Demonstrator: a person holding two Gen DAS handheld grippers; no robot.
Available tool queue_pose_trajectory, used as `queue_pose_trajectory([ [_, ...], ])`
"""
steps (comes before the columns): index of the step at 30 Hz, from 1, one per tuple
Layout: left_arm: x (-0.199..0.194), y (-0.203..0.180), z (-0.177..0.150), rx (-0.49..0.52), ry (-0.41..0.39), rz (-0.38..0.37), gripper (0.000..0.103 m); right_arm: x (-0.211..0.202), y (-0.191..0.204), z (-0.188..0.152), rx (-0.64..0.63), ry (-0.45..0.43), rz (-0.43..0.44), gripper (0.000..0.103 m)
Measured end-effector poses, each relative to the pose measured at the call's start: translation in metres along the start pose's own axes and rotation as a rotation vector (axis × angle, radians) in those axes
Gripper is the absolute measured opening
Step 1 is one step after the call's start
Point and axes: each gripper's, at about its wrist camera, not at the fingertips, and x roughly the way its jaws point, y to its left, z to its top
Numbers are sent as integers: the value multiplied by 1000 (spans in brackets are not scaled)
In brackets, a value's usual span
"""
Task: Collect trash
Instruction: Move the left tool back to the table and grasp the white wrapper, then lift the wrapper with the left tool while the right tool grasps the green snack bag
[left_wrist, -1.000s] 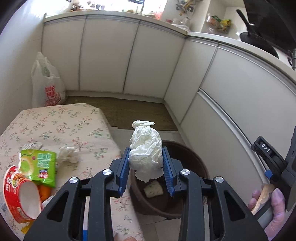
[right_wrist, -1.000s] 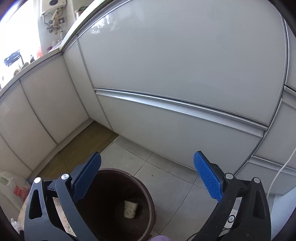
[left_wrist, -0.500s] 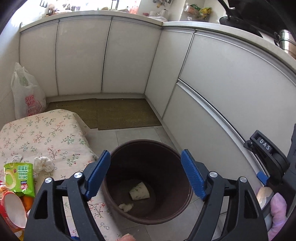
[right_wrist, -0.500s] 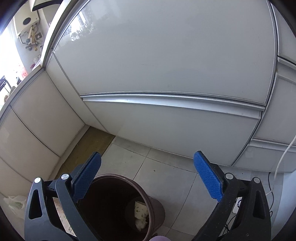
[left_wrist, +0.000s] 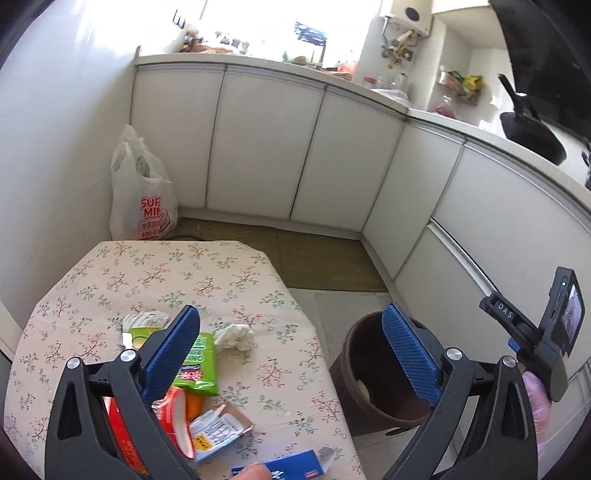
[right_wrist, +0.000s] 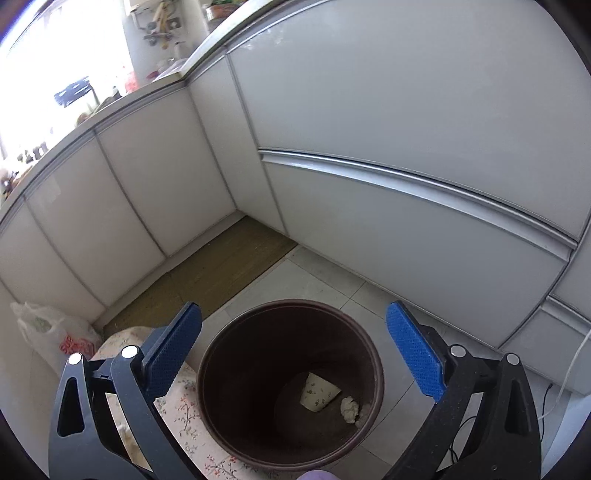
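Note:
My left gripper (left_wrist: 291, 350) is open and empty above the floral-cloth table (left_wrist: 221, 266). On the table lie a crumpled white tissue (left_wrist: 234, 336), a green snack packet (left_wrist: 195, 365), a red noodle cup (left_wrist: 173, 417), a small carton (left_wrist: 218, 432) and a blue box (left_wrist: 284, 469). The brown bin (right_wrist: 288, 384) stands on the floor beside the table; it also shows in the left wrist view (left_wrist: 373, 373). My right gripper (right_wrist: 293, 354) is open and empty above the bin, which holds a paper cup (right_wrist: 317, 391) and a tissue wad (right_wrist: 349, 408).
White cabinets (left_wrist: 266, 147) curve round the back and right. A white plastic bag (left_wrist: 142, 199) stands in the far left corner by a brown mat (left_wrist: 314, 258). The right hand-held gripper's body (left_wrist: 543, 332) shows at the right edge. A cable (right_wrist: 569, 376) hangs at right.
My left gripper opened and dropped the white tissue into the bin, then swung left over the table. My right gripper moved over the bin, still open.

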Motion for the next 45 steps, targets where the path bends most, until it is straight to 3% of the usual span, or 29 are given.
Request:
queue_pose_trajectory([
  [4, 12, 50, 15, 13, 71, 32, 96, -1, 34, -12, -104, 31, 60, 96],
  [8, 58, 111, 17, -117, 356, -124, 96, 1, 63, -27, -197, 72, 114, 96],
  [9, 68, 129, 15, -173, 405, -118, 96, 3, 68, -29, -211, 83, 123, 96],
  [15, 114, 224, -15, -485, 515, -42, 96, 15, 94, -49, -276, 167, 161, 96],
  [18, 135, 254, -25, -567, 540, 11, 96, 21, 101, -54, -281, 198, 166, 96],
  [20, 150, 263, -26, -554, 564, 48, 96, 25, 103, -57, -281, 222, 168, 96],
  [24, 185, 257, -17, -430, 621, 129, 96, 32, 110, -60, -278, 255, 175, 96],
  [32, 246, 247, -29, -293, 784, 221, 95, 37, 131, -72, -360, 260, 170, 96],
  [37, 250, 249, -33, -231, 790, 259, 70, 39, 133, -73, -375, 286, 178, 96],
  [41, 237, 254, -30, -242, 737, 232, 40, 41, 135, -75, -383, 304, 190, 96],
  [45, 205, 257, -22, -264, 640, 232, 30, 39, 139, -78, -384, 325, 225, 96],
])
